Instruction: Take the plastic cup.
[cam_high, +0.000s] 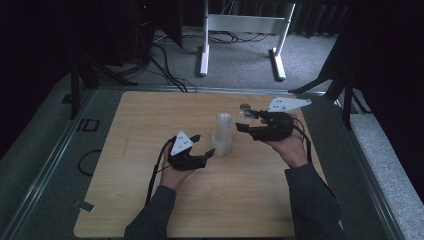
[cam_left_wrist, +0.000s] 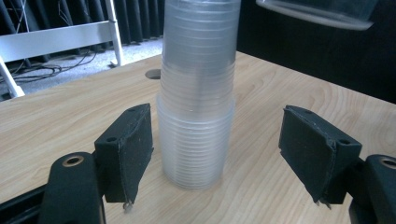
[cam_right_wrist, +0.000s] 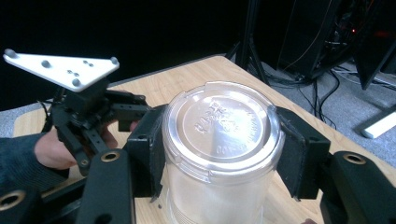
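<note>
Wooden table (cam_high: 150, 200) on grey carpet: right hand-held gripper (cam_right_wrist: 219, 154) grips 1 clear cup (cam_right_wrist: 223, 140), left hand-held gripper (cam_left_wrist: 215, 154) released

The left gripper (cam_high: 204, 148) stood near, its 2 jaws apart. The right gripper (cam_high: 246, 121) was farther right, its jaws pressed closed, raised.

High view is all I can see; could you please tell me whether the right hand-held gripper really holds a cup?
Observer: Yes, the right hand-held gripper is shut on a single clear plastic cup, held upside down with its embossed base towards that camera.
Operator: Does the left one grip the stack?
Observer: No, the left hand-held gripper is open; its jaws stand either side of the stack of cups, apart from it.
</note>
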